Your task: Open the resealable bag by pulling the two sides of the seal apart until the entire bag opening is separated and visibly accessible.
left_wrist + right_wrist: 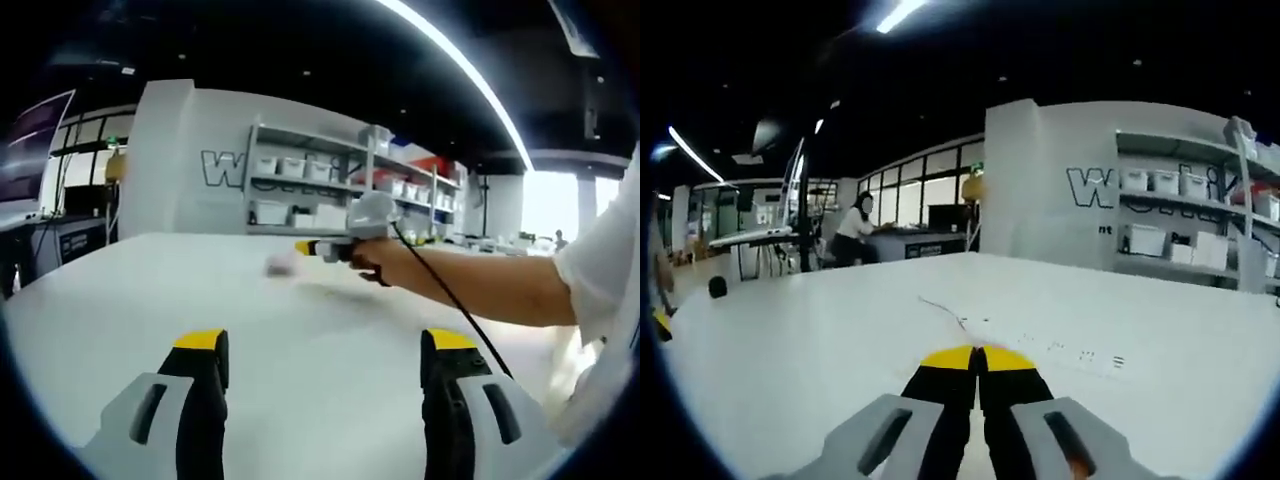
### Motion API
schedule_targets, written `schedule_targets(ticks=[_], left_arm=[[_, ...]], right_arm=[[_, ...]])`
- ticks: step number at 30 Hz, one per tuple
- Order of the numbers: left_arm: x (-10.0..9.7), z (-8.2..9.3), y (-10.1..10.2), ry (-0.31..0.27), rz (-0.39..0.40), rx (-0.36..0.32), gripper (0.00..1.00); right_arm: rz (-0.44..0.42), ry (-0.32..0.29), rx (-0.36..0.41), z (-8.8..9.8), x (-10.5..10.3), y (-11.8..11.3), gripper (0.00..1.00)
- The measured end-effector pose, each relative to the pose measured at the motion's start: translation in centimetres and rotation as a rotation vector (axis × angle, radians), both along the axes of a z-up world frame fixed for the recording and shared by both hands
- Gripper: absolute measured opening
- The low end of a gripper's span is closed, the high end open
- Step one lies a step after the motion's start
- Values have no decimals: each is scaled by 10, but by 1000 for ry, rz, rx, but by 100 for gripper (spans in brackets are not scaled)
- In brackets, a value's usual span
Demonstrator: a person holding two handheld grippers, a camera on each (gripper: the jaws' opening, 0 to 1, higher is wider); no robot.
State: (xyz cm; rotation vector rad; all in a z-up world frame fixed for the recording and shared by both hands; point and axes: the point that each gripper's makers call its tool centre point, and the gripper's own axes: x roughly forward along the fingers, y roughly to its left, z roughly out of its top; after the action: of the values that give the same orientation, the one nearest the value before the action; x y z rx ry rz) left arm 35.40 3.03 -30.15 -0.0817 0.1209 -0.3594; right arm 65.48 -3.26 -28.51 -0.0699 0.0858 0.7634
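Note:
A clear resealable bag [1060, 348] lies flat on the white table [820, 350], faint, with small printed marks and a thin edge line. My right gripper [978, 356] is shut, its yellow tips right at the bag's near edge; I cannot tell whether it pinches any film. In the left gripper view the right gripper [304, 247] is held out over the table by a hand [375, 262], with a blurred pinkish patch [281, 262] just ahead of its tips. My left gripper [325, 345] is open, low over the bare table [120, 300], nothing between its jaws.
A black cable [455, 300] trails from the right gripper along the person's forearm [480, 285]. A white sleeve [605, 260] is at the right. Shelves with white bins [310, 185] stand against the far wall. A person [855, 232] sits at a distant desk.

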Motion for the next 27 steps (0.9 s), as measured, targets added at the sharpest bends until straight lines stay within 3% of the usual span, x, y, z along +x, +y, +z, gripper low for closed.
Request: schedule_targets(ticks=[3,9,15,17,25,27], left_arm=[[0,0,0,-1,3,-2,78],[-1,2,1,-6,6,-1,78],[-3,4,0,-10,6,0,78],[-3,4,-1,-12,4,2,78],[-5,6,-8,-17,-12,5,78],[-5,6,-9,-17,-14,6,78]], right_arm=[[-6,-31,5,12,1,0,0],[-9,-40,35,20,4,1,0],[-2,-51,80,32,-16,-4,0],[4,-51,90,34,-33,-4,0],[34,-45,102,34,-36,-3,0],[38,-36,106,31,-50,-4,0]])
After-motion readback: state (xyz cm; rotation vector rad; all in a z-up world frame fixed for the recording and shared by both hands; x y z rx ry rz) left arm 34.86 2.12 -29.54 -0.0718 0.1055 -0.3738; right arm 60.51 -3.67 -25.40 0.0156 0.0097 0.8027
